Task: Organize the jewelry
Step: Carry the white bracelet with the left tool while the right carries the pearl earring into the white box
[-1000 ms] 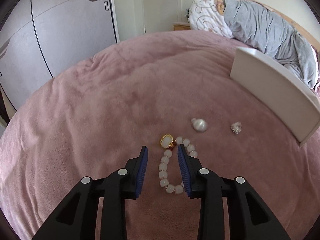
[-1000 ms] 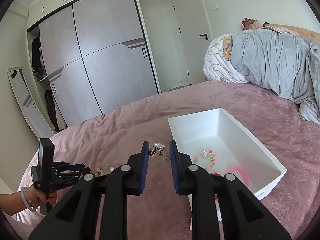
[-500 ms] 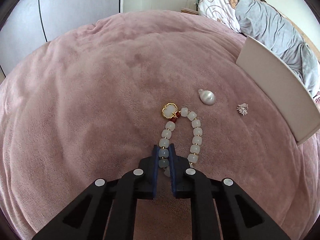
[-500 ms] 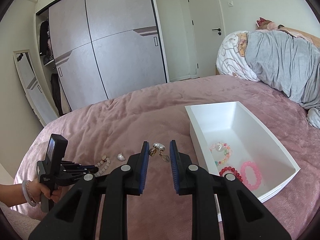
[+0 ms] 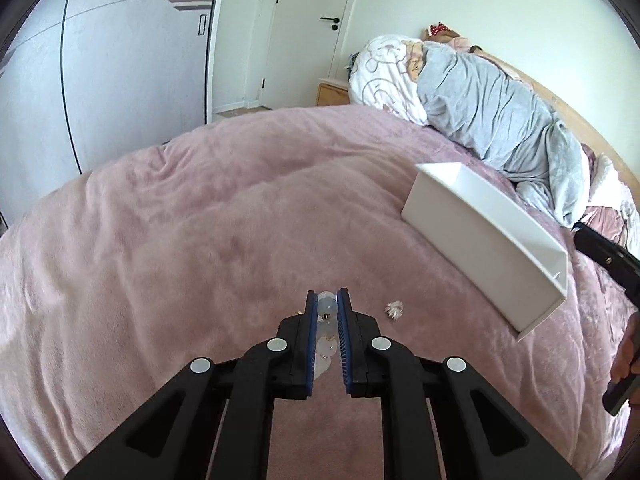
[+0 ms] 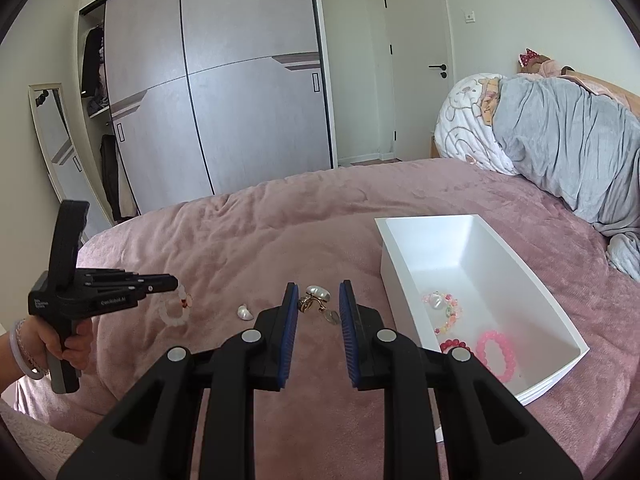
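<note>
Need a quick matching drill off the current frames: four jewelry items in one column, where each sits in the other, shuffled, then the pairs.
Items:
1. white bead bracelet
2. pink bead bracelet
3. shell charm
4. pearl clip

Places:
A. inside the white box
B. loose on the pink blanket, between the two grippers
C. gripped by the left hand-held gripper, hanging off the blanket
D. on the blanket ahead of the open right hand-held gripper

Pairs: 1-C, 2-A, 3-B, 4-D

Pink plush bedspread (image 6: pixel 304 220); grey duvet (image 6: pixel 580 148) against cartoon-print pillow (image 6: pixel 466 128); sliding wardrobe (image 6: pixel 224 92); leaning mirror (image 6: pixel 56 140).
</note>
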Available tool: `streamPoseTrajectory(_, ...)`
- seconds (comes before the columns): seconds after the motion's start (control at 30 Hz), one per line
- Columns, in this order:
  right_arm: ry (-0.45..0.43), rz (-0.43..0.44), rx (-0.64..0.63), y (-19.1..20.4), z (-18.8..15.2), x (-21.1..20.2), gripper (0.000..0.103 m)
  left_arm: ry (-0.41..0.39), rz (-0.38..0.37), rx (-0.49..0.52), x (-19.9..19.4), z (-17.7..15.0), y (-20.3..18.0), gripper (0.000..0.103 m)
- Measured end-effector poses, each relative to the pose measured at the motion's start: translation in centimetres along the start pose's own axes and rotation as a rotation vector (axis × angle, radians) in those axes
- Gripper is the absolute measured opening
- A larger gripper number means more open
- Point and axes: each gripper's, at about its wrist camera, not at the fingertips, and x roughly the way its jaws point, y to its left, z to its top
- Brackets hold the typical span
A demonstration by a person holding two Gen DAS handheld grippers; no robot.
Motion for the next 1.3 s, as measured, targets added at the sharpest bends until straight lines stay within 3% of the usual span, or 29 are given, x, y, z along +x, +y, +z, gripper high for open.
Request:
streamPoseTrajectory(0.27, -0.048, -0.003, 0.035, -1.6, 0.7, -1.5, 0.021, -0.096, -0.097, 0.069, -3.2, 4.1, -5.1, 0.015)
streamPoseTrajectory(0.63, -0.124, -0.043, 0.155, -7.7, 0.9, -3.6, 0.021, -0.098, -0.165, 0.182, -2.5, 8.7, -12.0, 0.015)
streamPoseTrajectory(0.8, -0.14, -0.126, 0.167, -10.2, 0.7, -3.7, 0.021, -0.098, -0.2, 0.244, -0.4, 11.2, -16.3, 0.015)
streamPoseTrajectory(1.03, -0.136, -0.151, 0.182, -13.1, -0.5, -2.4, 0.021, -0.07, -0.207, 0.335, 4.5, 13.5, -23.2, 0.015)
streamPoseTrajectory(1.2, -0.083, -0.161, 0.196, -14.9, -1.6, -0.6, 0.021, -0.024, -0.194, 0.37, 8.9, 13.9, -26.6, 0.015)
streamPoseTrajectory(1.3, -0.023, -0.213, 0.198, -15.8, -2.1, 0.6, 0.021, 0.01, -0.161, 0.376, 12.0, 13.8, -27.8, 0.015)
